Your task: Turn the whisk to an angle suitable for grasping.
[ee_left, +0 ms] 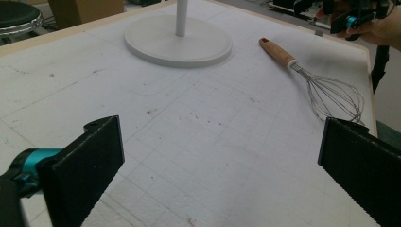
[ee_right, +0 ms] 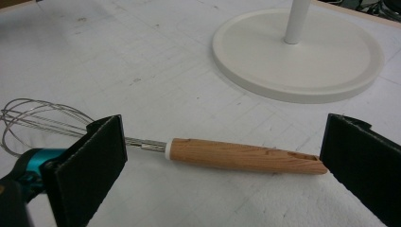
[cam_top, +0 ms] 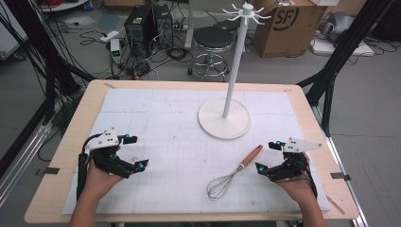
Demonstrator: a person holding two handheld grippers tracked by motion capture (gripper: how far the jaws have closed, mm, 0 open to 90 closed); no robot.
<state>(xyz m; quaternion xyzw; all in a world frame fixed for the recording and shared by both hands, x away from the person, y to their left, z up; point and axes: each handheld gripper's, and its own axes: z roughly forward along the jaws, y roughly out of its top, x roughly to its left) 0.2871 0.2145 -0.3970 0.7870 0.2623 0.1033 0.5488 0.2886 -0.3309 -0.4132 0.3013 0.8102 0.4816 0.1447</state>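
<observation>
A white hanging stand (cam_top: 224, 118) with a round base and a tall pole topped by hooks sits on the far middle of the white gridded mat (cam_top: 156, 113) that covers the wooden table (cam_top: 71, 137). Beyond the table, a round stool (cam_top: 213, 40), a cardboard box (cam_top: 288, 23) and a computer tower (cam_top: 142, 23) stand on the floor among loose cables. Nothing lies between the grippers and the mat's open middle. The whisk (cam_top: 231, 174) lies flat on the mat near the front right, its wooden handle pointing toward the stand's base and its wire loops toward the person. The right gripper (cam_top: 270, 158) sits just beside the handle with jaws spread wide, empty; in the right gripper view the handle (ee_right: 246, 157) lies crosswise between the two jaws, touching neither. The left gripper (cam_top: 135, 152) hovers well apart from the whisk on the left, jaws wide and holding nothing.
</observation>
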